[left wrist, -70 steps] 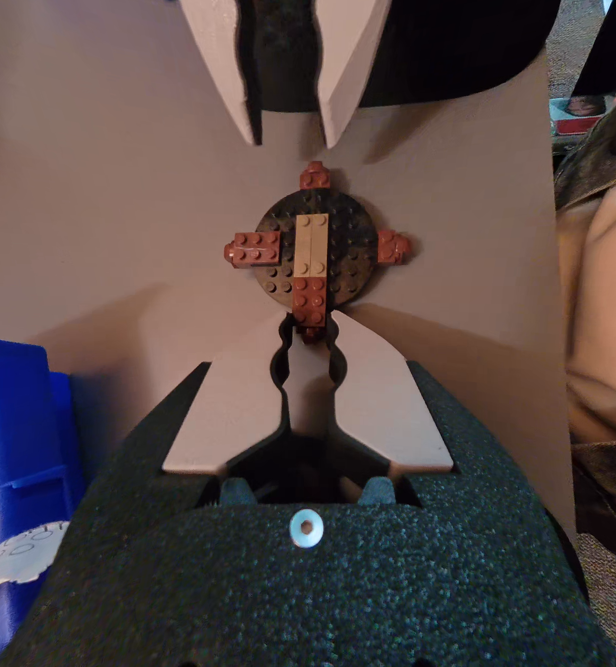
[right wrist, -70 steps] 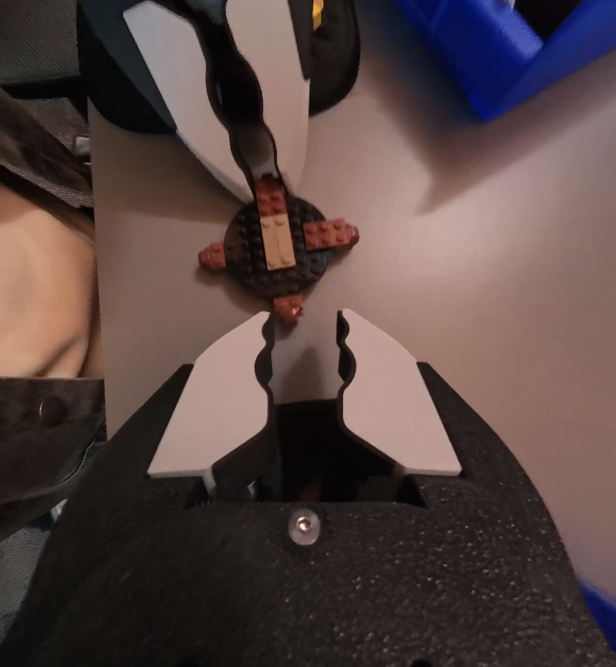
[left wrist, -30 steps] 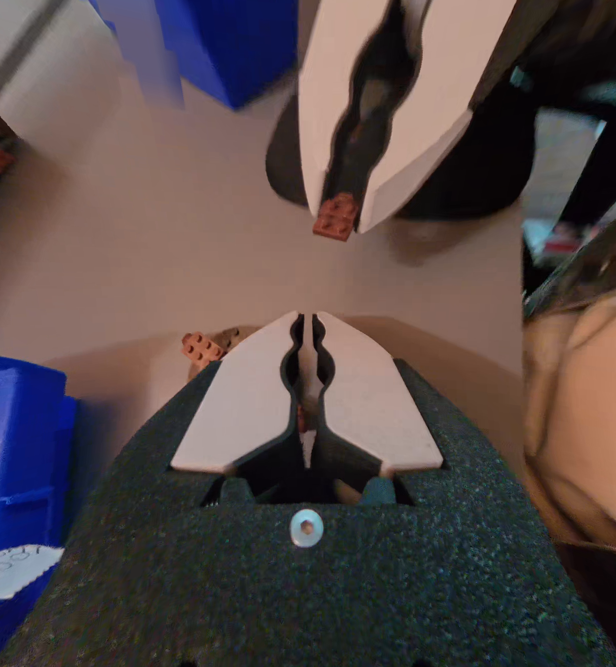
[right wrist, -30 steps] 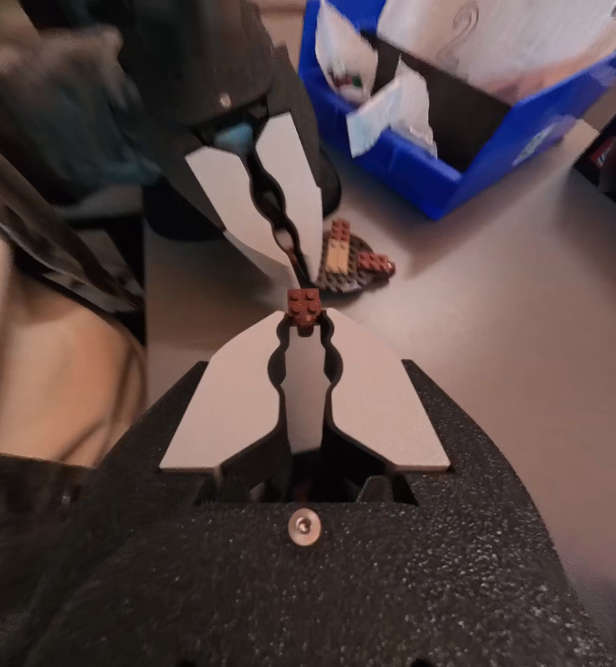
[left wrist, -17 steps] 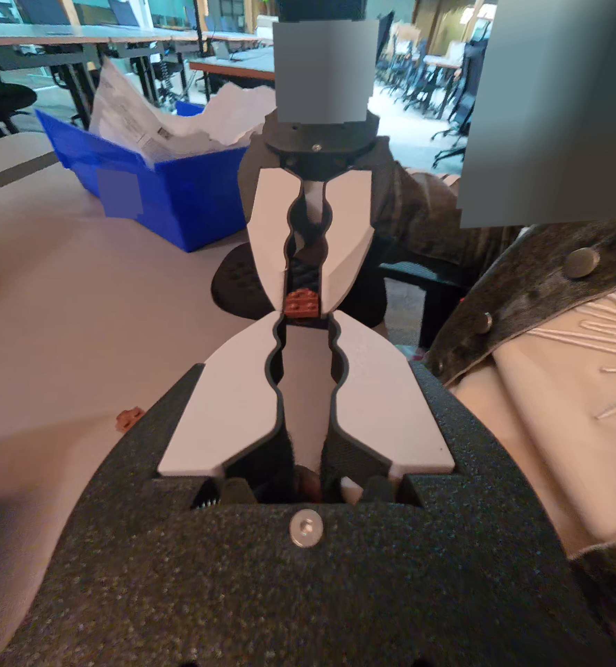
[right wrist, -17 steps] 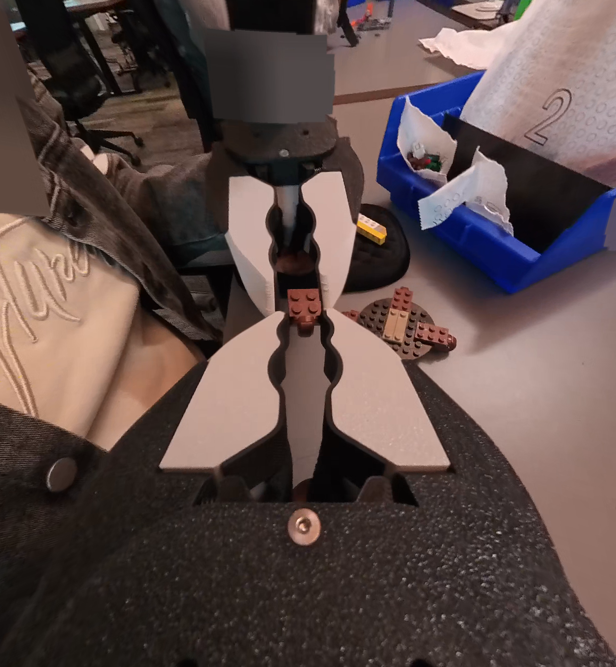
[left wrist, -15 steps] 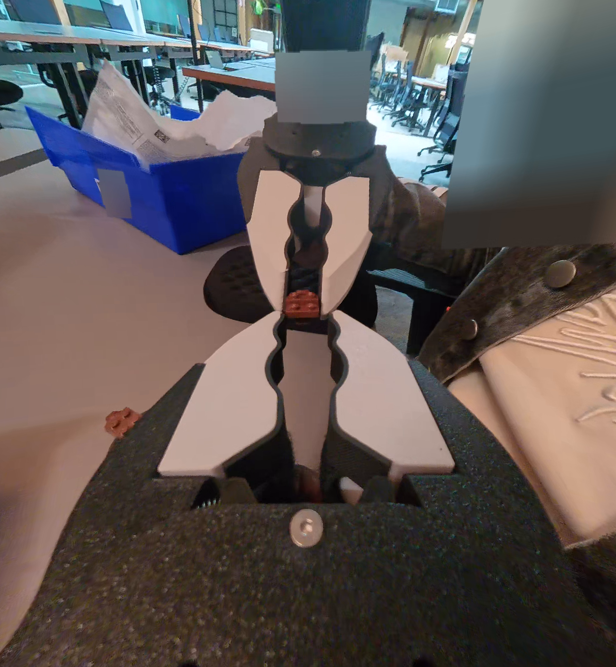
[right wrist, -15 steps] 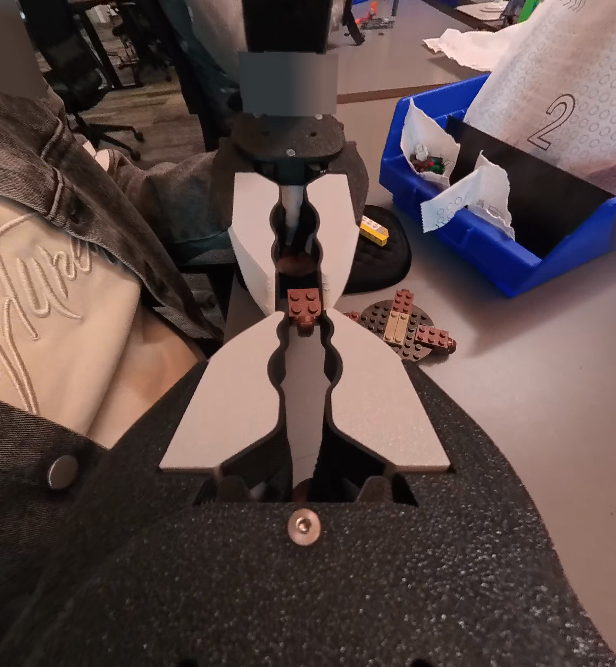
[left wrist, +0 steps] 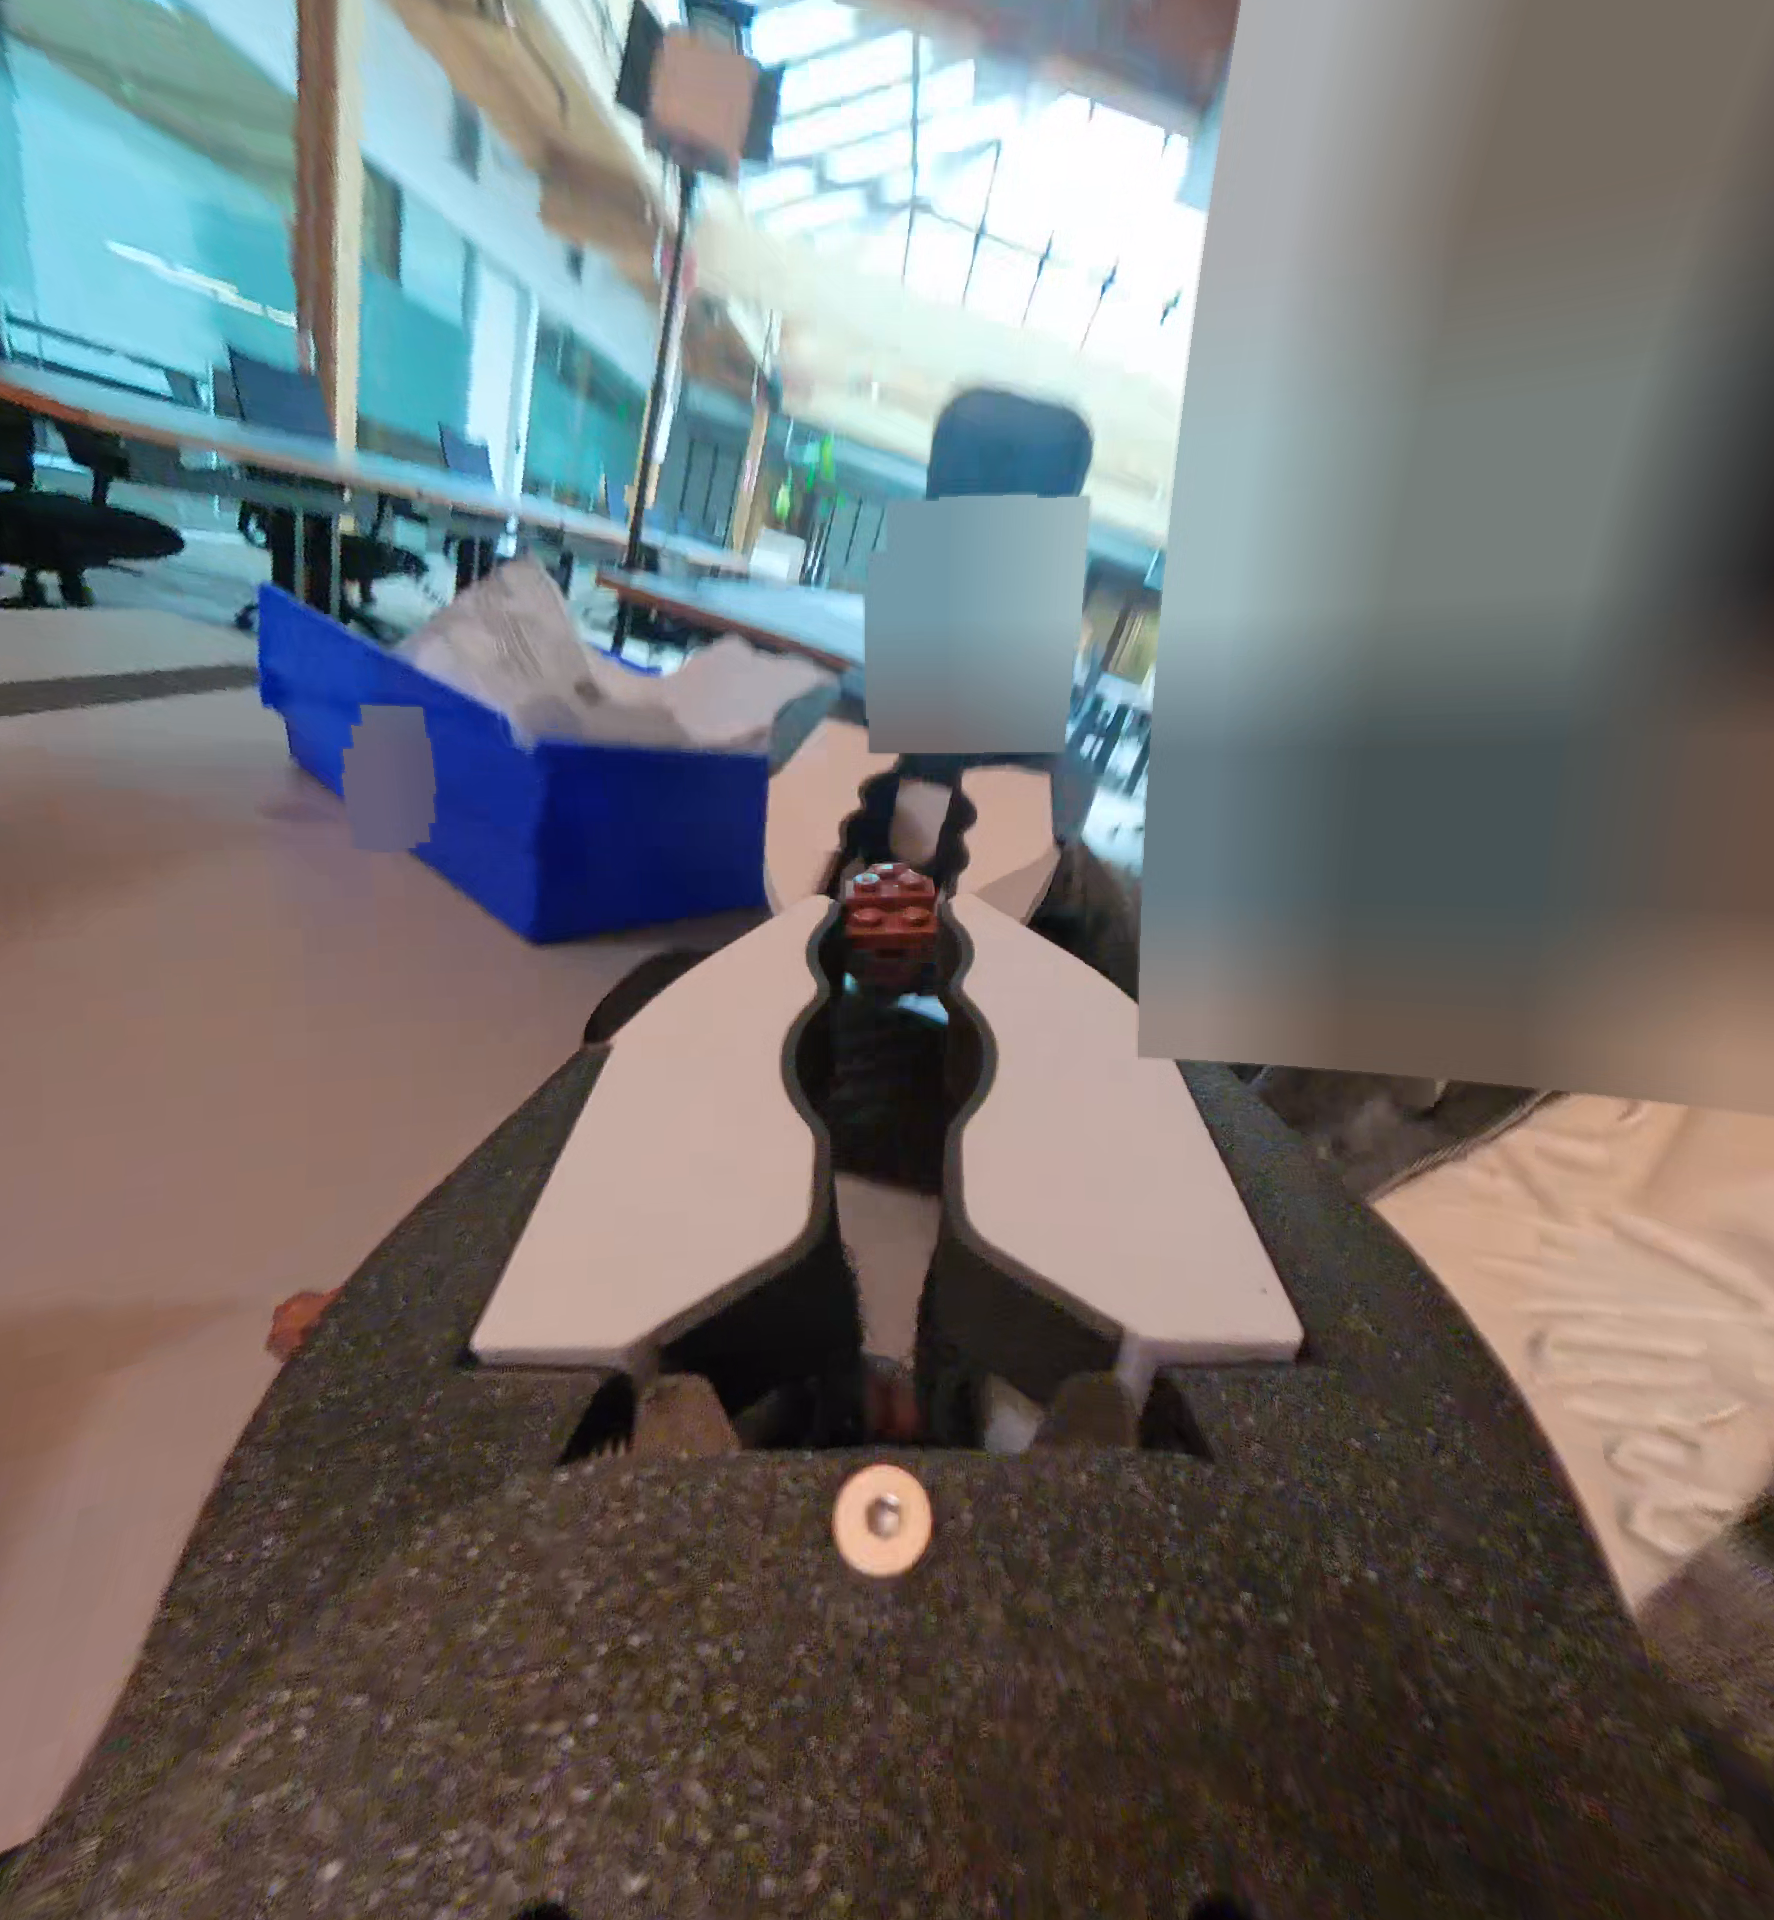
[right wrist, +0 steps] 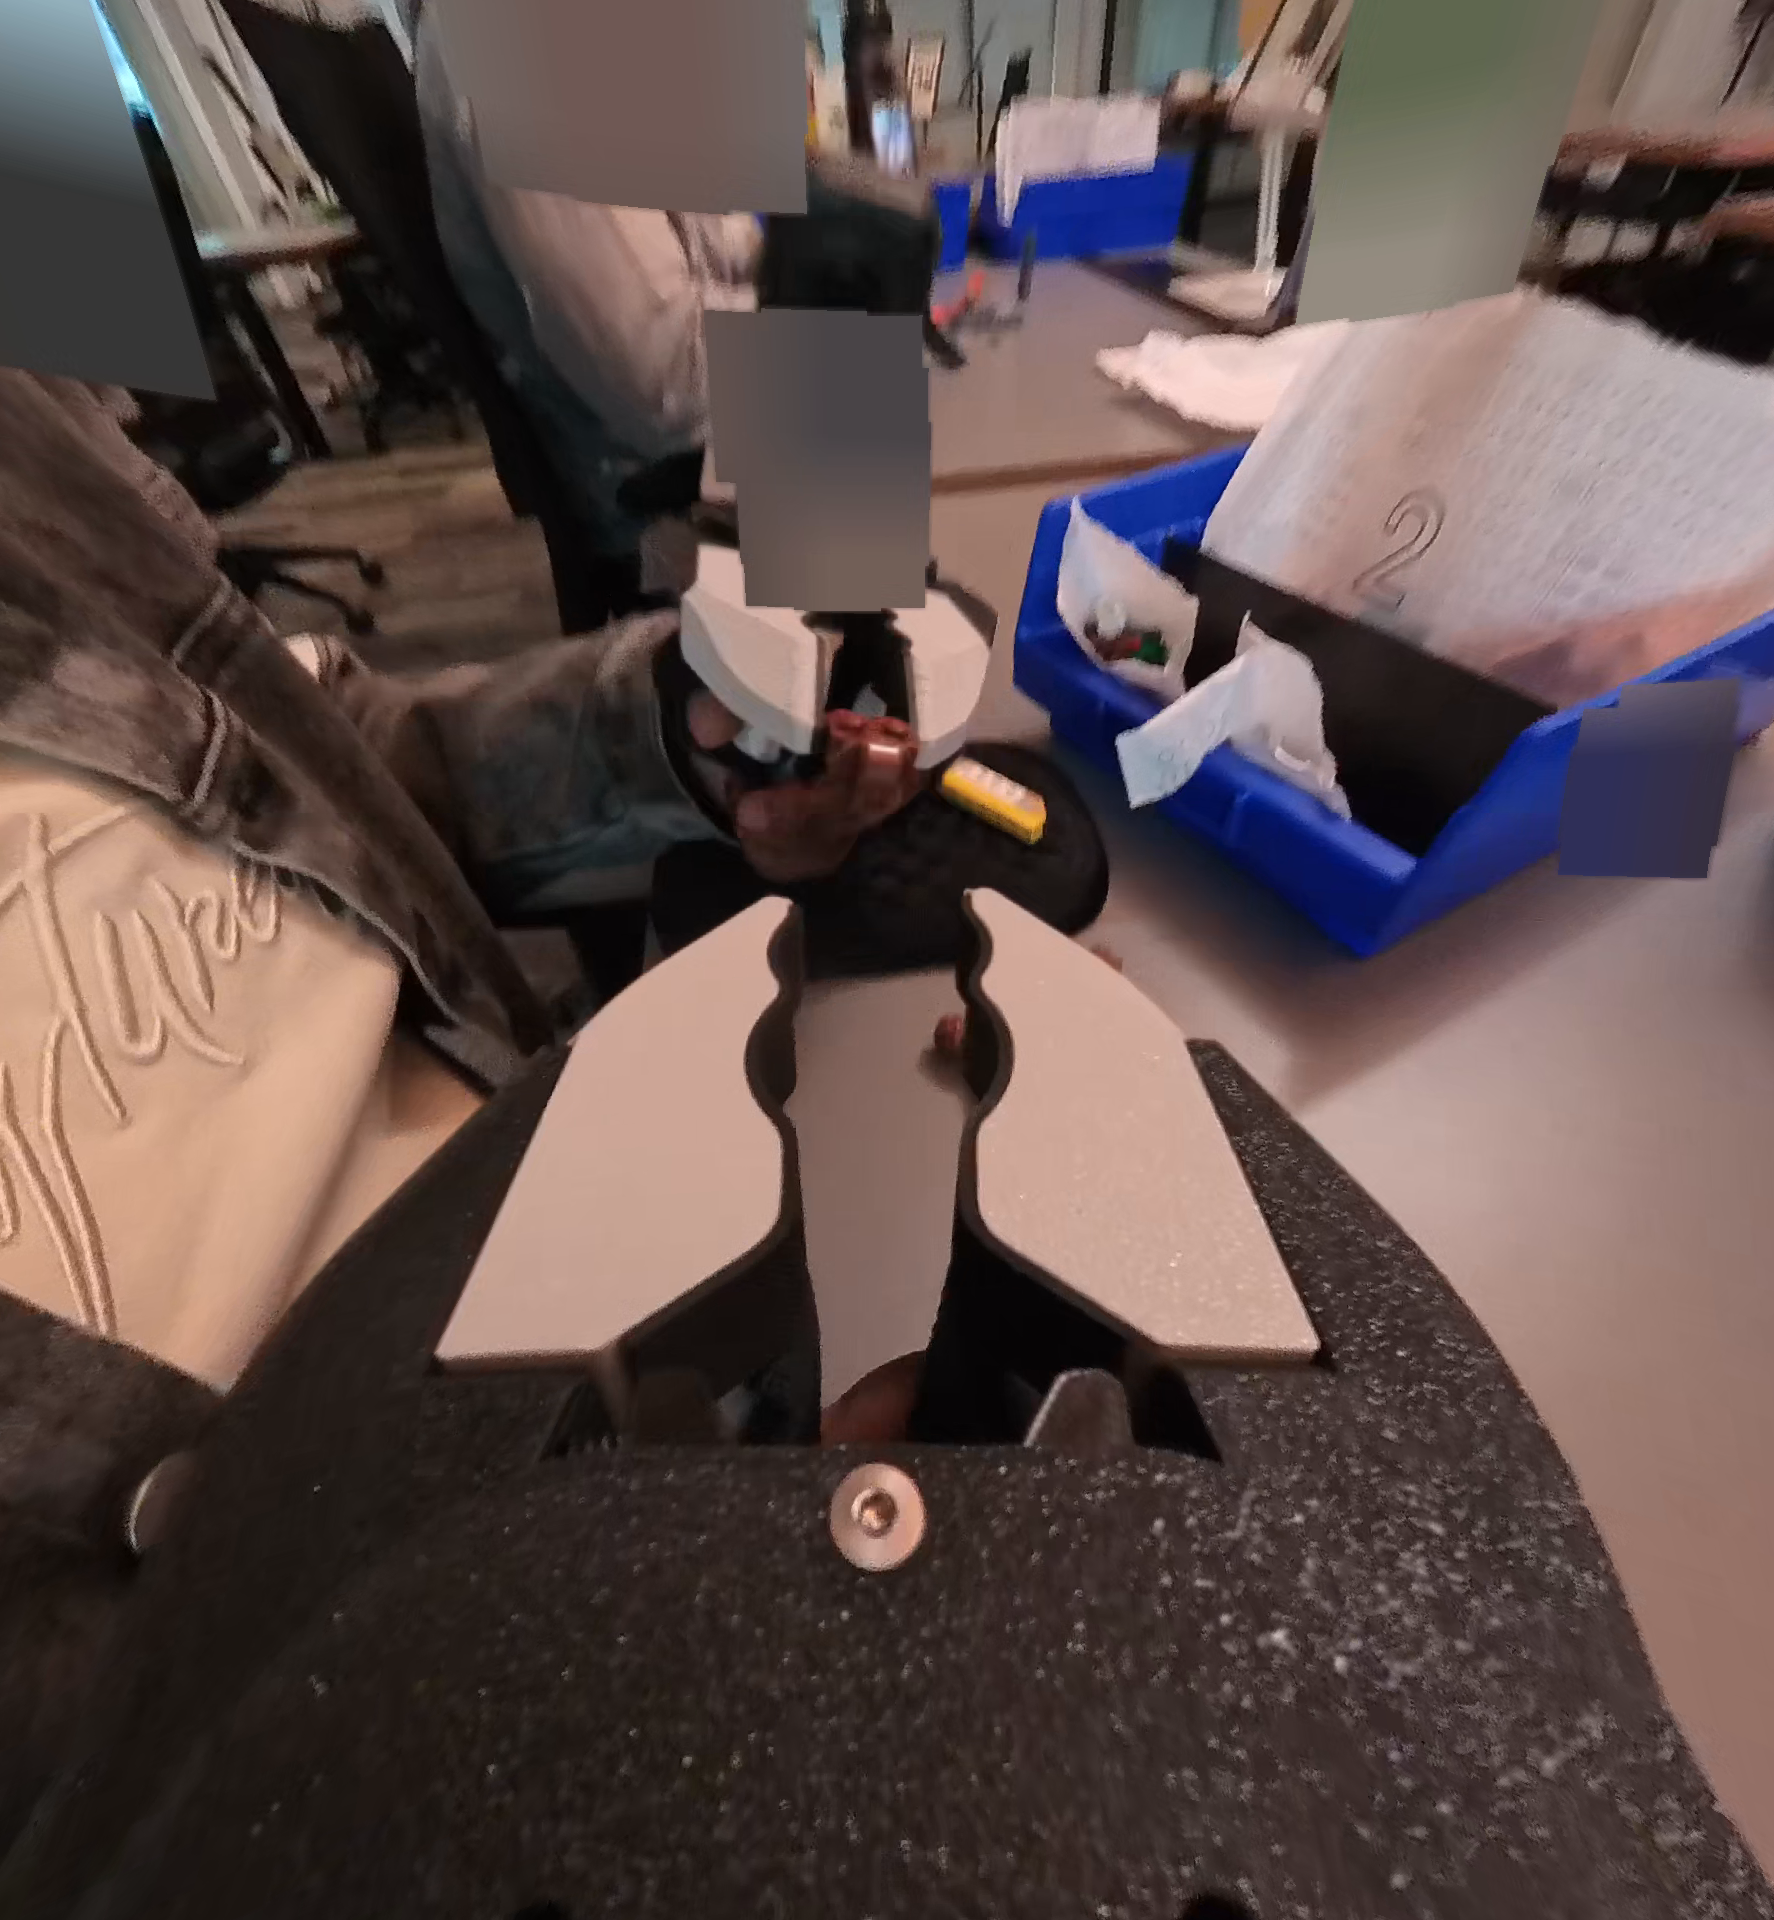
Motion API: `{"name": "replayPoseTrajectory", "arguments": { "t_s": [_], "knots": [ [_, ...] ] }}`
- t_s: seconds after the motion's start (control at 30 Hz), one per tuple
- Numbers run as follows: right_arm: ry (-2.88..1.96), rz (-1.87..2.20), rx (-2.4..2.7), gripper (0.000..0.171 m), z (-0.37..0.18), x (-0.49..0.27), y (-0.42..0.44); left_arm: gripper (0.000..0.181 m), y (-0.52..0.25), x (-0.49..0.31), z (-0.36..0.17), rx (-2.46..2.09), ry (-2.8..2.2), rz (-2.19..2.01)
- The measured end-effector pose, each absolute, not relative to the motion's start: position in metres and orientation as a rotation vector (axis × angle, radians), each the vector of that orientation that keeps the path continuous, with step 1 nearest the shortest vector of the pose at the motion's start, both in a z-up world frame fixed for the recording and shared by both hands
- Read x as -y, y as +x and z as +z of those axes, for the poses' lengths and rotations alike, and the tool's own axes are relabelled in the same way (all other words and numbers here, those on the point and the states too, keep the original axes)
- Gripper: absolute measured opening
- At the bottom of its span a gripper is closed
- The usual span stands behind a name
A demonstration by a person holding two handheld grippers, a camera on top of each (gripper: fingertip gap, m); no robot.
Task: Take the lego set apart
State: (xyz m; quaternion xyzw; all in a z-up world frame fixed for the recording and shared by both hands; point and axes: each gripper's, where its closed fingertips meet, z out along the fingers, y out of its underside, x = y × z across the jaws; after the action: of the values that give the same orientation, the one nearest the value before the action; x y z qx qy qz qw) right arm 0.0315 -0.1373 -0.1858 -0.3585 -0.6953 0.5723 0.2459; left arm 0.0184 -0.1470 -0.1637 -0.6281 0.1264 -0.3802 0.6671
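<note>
Left wrist view: the left hand-held gripper (left wrist: 888,920) pinches a small reddish-brown brick (left wrist: 889,922) at its fingertips, studs facing up and back toward the camera. A moment ago the right hand-held gripper (right wrist: 878,930) held it; now its fingers are spread and empty above the desk (right wrist: 1485,1091).

brown brick (left wrist: 889,912) passed: right tool (right wrist: 881,935) to left tool (left wrist: 889,925).

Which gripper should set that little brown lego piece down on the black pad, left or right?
Left, probably. The left gripper is shut on the brown piece and, in the right wrist view, hangs near the black pad. The right gripper is open and empty.
</note>
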Motion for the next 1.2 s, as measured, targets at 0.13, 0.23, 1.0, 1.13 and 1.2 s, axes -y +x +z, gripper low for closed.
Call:
{"name": "replayPoseTrajectory", "arguments": {
  "t_s": [0.13, 0.23, 1.0, 1.13, 1.2],
  "knots": [
    [-0.940, 1.658, 1.764, 0.022, -0.164, 0.139, 0.026, 0.016, 0.015, 0.151, -0.154, -0.210, -1.347, -0.967],
    [-0.892, 1.633, 1.773, 0.018, -0.159, 0.146, 0.022, 0.016, 0.020, 0.152, -0.154, -0.209, -1.343, -0.986],
    [-0.803, 1.364, 1.658, 0.009, -0.146, 0.146, 0.011, 0.016, -0.007, 0.156, -0.143, -0.056, -1.213, -0.838],
    [-0.848, 1.657, 1.590, 0.009, -0.134, 0.143, 0.013, 0.016, -0.014, 0.162, -0.138, -0.049, -1.186, -0.835],
    [-0.858, 1.781, 1.556, 0.010, -0.127, 0.141, 0.013, 0.016, -0.014, 0.163, -0.139, -0.059, -1.196, -0.809]
  ]
}}
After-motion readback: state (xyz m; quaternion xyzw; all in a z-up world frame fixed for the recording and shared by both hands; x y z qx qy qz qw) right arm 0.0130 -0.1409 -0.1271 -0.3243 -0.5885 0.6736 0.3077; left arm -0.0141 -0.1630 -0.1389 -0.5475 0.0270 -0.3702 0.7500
